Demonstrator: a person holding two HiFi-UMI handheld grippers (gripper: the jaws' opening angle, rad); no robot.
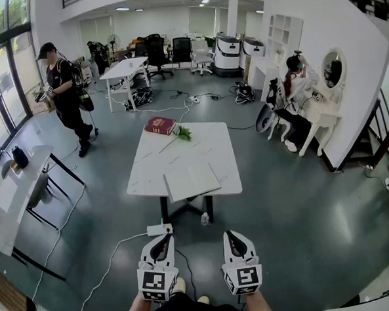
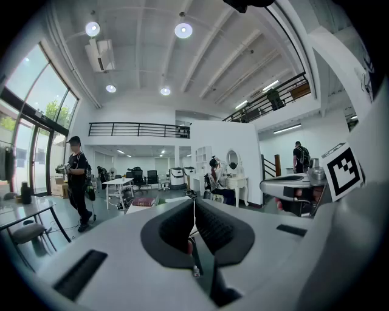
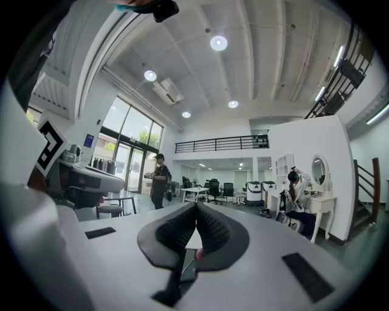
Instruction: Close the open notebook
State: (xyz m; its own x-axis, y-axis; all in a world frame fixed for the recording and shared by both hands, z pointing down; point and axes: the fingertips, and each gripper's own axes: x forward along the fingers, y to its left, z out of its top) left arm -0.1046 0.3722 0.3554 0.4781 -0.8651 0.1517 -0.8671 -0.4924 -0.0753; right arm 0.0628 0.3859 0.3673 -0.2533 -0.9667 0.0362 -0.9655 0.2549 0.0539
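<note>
The open notebook [image 1: 191, 182] lies flat at the near edge of the white table [image 1: 207, 147], well apart from the left gripper [image 1: 163, 239] and right gripper [image 1: 231, 235] — both clenched, empty.

The notebook [image 1: 191, 182] lies open and flat, blank white pages up, at the near edge of the white table [image 1: 149, 166].

an open notebook [image 1: 191, 182] lies flat at the near edge of the white counter [image 1: 207, 151]; a red book [image 1: 160, 125] and a green sprig [image 1: 183, 133] sit at its far end. the left tongs [image 1: 162, 238] and right tongs [image 1: 231, 235] hang side by side, well apart from the counter.
</note>
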